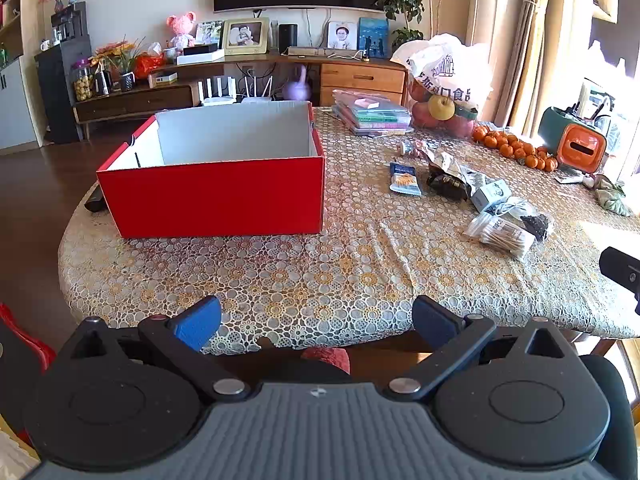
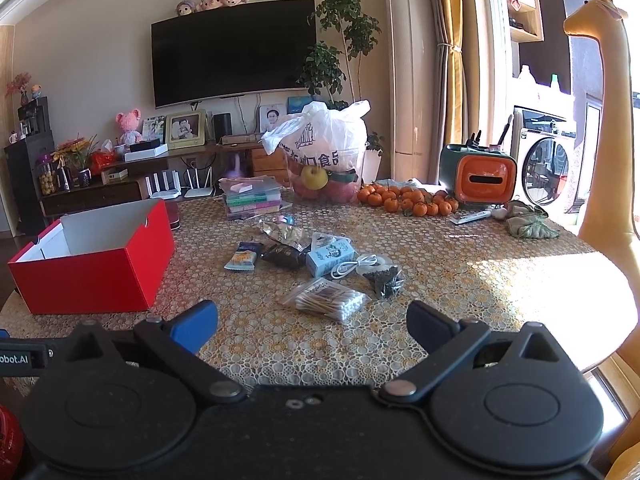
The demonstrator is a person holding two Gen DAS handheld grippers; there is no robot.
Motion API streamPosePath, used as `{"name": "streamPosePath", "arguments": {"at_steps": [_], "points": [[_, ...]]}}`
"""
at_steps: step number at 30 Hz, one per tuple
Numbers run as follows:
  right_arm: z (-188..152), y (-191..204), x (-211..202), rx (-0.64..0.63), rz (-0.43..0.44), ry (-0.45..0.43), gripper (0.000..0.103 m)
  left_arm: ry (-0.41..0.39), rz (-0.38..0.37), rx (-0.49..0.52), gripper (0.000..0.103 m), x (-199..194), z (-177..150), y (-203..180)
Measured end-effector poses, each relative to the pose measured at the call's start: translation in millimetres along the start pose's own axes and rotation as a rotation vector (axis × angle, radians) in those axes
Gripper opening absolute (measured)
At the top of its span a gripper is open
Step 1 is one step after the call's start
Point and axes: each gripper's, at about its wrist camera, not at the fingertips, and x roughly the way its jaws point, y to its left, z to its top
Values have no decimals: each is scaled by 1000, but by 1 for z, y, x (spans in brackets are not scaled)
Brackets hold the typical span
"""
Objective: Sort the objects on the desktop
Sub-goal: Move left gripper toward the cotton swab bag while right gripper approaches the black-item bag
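Each gripper is mostly black, with two big round discs at the bottom and thin black arms joined by shiny silver screws. The left gripper has bright blue pads on its fingers and a grey ribbed top. The right gripper has blue pads too, a small washer and screw in the middle, and white letters ending in "obot.AI" on its side.

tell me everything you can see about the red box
The red box is an open, lidless cardboard carton, glossy red outside and plain white inside. It sits upright and flat on the lace-patterned tablecloth at the table's left end. As far as the views show, it is empty. A dark object lies at its left corner. Neither gripper touches it.
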Motion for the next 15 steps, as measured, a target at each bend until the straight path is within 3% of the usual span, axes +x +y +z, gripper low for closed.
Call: {"name": "streamPosePath", "arguments": {"at_steps": [11,15], "points": [[1,-8,7,39,22,3,103,-29,-21,-14,102,3,5,-3],[3,-6,6,-13,43,-45,103,-36,-48,9,102,7,6,-10]]}}
